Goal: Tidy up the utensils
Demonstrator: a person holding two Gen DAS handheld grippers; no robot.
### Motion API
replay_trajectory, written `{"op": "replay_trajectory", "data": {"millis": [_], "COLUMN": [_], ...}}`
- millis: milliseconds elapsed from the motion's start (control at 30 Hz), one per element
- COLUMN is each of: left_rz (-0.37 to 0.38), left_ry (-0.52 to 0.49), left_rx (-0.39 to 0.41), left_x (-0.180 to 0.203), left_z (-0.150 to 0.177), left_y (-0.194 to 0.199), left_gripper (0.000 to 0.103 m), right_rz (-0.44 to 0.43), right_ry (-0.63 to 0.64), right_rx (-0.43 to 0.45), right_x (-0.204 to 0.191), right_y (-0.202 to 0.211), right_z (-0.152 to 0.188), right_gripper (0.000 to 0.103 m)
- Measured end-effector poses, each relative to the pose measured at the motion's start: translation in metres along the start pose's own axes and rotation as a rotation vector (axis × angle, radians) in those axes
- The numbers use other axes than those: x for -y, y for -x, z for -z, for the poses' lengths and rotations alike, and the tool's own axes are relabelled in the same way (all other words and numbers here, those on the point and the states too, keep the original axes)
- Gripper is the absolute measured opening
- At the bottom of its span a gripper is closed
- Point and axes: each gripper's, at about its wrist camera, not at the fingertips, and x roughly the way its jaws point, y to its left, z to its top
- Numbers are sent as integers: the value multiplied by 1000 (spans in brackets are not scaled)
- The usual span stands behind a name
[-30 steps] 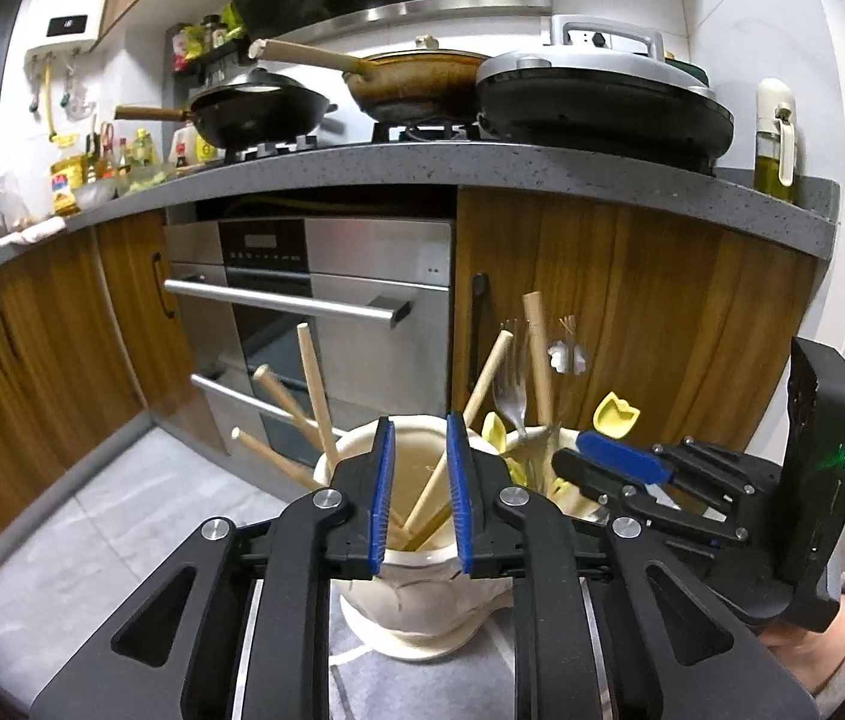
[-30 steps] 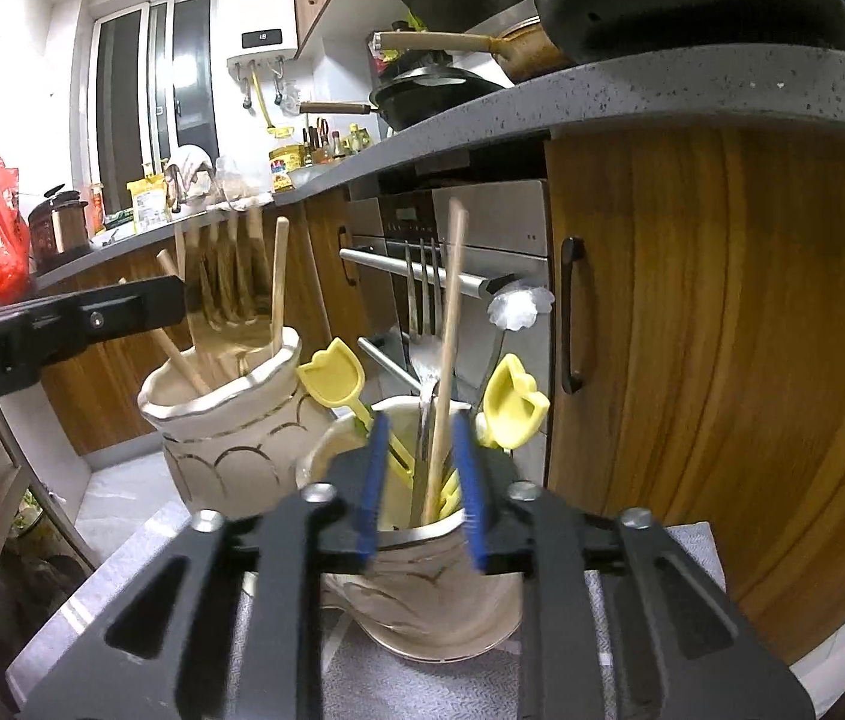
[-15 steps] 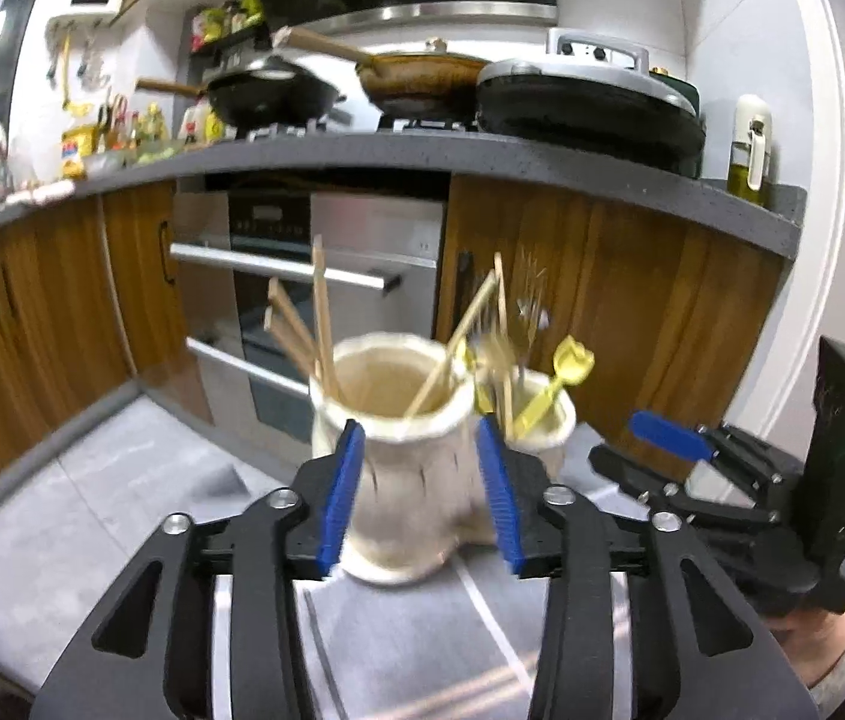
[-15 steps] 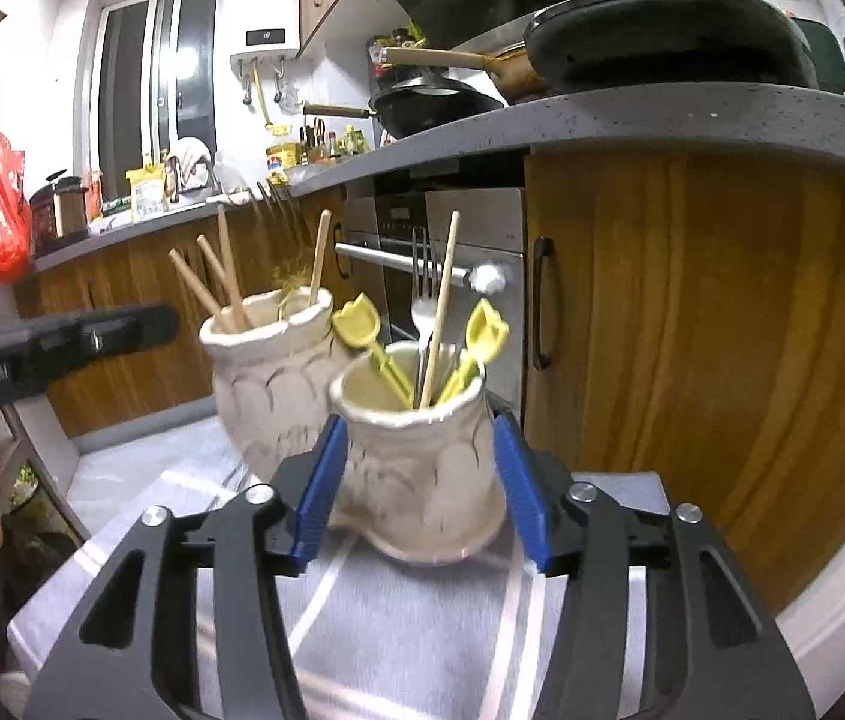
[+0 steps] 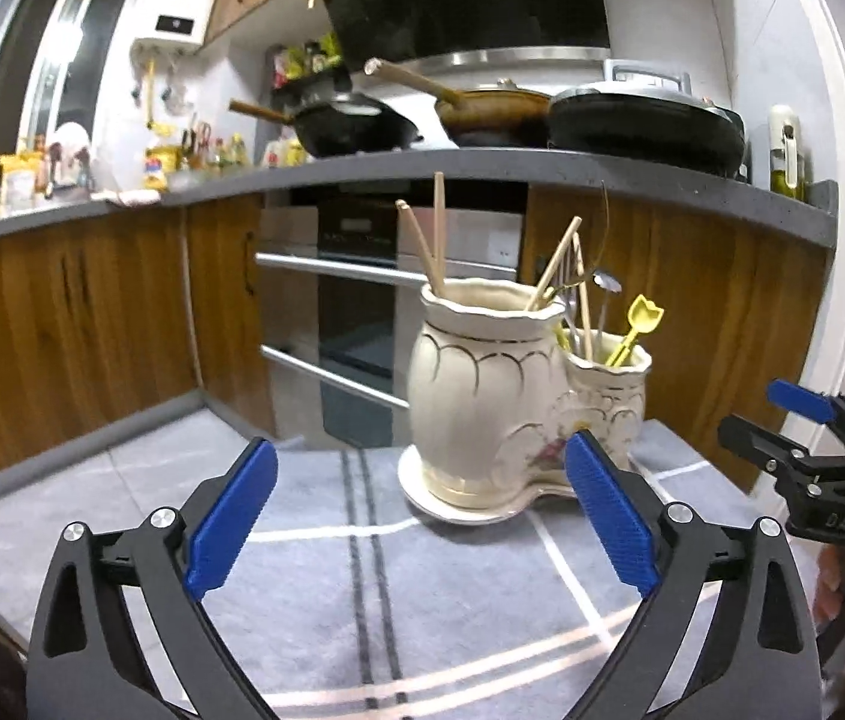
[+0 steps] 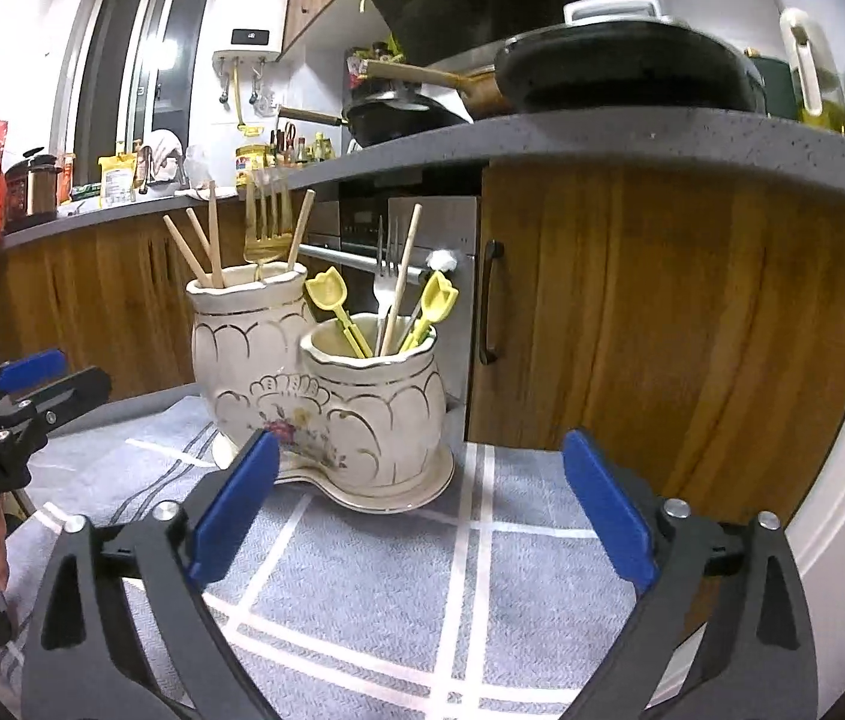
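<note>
A cream ceramic holder with two joined pots stands on a grey striped cloth (image 5: 362, 588). The tall pot (image 5: 482, 390) (image 6: 245, 354) holds wooden chopsticks (image 6: 206, 252) and a gold fork (image 6: 269, 222). The short pot (image 6: 380, 408) (image 5: 611, 387) holds yellow tulip-shaped spoons (image 6: 437, 297), a steel fork (image 6: 385, 276) and a chopstick. My left gripper (image 5: 419, 510) is back from the tall pot, its jaws opening wide, nothing between them. My right gripper (image 6: 416, 501) is back from the short pot, jaws opening wide, nothing held.
Wooden cabinets (image 6: 662, 312) and an oven (image 5: 356, 312) stand behind the holder, under a grey counter (image 5: 482, 162) with pans. In the left wrist view the right gripper (image 5: 806, 450) shows at the right edge, a hand below it. The cloth ends near the cabinet.
Both grippers have drawn back from above the pots and sunk lower. Their jaws have spread from nearly shut to wide open. The utensils stay in the pots.
</note>
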Motion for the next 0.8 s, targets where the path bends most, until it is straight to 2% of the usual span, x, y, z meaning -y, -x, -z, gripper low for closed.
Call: {"op": "replay_trajectory", "data": {"millis": [233,367,800], "left_rz": [-12,2,15], "left_ry": [-69,-62,-60], "left_rx": [52,51,33], "left_x": [8,6,6], "left_z": [5,6,7], "left_y": [3,3,1], "left_gripper": [97,97,98], "right_rz": [3,-2,-13], "right_ry": [90,130,51], "right_rx": [42,43,34], "right_x": [-19,-26,-12], "right_y": [5,4,2], "right_z": [3,6,6], "right_gripper": [97,97,97]}}
